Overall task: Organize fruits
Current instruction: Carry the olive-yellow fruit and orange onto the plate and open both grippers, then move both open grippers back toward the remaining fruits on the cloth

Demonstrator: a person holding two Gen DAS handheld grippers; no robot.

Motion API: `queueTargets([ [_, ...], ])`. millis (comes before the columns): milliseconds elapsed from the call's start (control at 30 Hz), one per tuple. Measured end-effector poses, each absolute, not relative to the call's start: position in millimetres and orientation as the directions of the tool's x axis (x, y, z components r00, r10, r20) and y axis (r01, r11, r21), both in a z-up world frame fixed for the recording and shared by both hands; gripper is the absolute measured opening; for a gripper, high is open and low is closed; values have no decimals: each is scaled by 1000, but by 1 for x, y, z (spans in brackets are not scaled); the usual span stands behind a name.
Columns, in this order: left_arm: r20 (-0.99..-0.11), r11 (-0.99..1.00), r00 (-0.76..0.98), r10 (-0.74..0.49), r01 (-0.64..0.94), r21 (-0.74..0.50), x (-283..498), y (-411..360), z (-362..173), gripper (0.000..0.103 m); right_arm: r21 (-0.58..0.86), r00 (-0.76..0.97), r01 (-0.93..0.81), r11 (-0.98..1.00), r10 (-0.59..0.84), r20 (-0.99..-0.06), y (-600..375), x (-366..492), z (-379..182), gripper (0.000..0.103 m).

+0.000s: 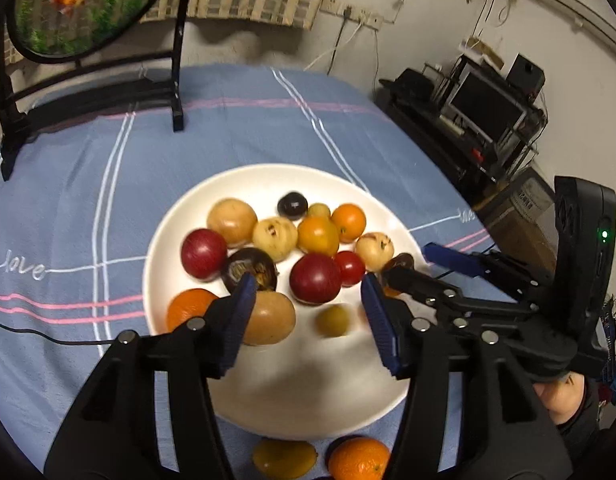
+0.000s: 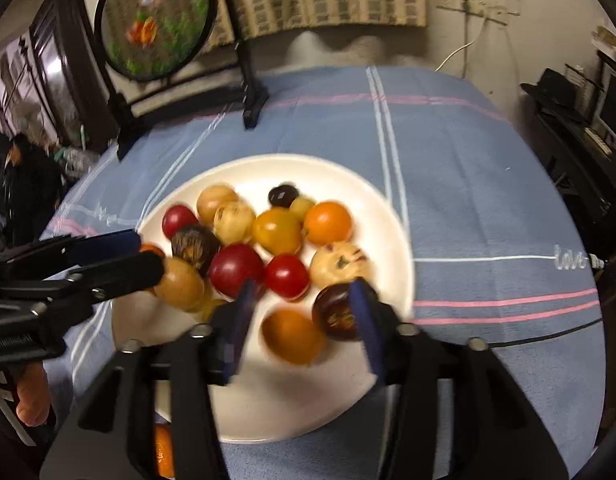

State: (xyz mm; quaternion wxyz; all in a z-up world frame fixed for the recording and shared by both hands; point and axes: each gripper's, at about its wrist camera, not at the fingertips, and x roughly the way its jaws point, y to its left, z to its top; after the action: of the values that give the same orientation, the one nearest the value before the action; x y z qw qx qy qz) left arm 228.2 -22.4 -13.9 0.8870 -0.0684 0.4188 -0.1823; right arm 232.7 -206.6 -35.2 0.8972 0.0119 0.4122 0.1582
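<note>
Fruits (image 1: 315, 236) crowd plate (image 1: 180, 216); framed screen (image 1: 88, 4) behind.

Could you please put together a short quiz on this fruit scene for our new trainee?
1. True or false: every fruit is on the white plate.
2. What lies between the right gripper fingers?
3. Is the left gripper gripping anything: yes or no?

Key:
1. False; an orange and a yellow fruit lie on the blue cloth.
2. A blurred orange fruit, not pressed.
3. No; its jaws stand apart.
</note>
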Motion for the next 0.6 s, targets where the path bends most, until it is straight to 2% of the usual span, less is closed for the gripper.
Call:
queueTargets([
  [233, -677, 924, 628, -383, 257, -283, 188, -4, 10, 57, 147, 633, -283, 948, 300, -713, -212, 204, -9, 64],
  [333, -659, 936, 664, -352, 242, -256, 155, 6, 13, 61, 148, 628, -304, 941, 315, -712, -211, 170, -5, 65],
  [467, -675, 947, 665, -321, 213, -240, 105, 13, -8, 63, 169, 629, -322, 932, 344, -697, -207, 120, -7, 65],
  [600, -721, 938, 600, -345, 204, -279, 77, 15, -37, 63, 186, 589, -323, 928, 351, -727, -200, 91, -24, 66],
])
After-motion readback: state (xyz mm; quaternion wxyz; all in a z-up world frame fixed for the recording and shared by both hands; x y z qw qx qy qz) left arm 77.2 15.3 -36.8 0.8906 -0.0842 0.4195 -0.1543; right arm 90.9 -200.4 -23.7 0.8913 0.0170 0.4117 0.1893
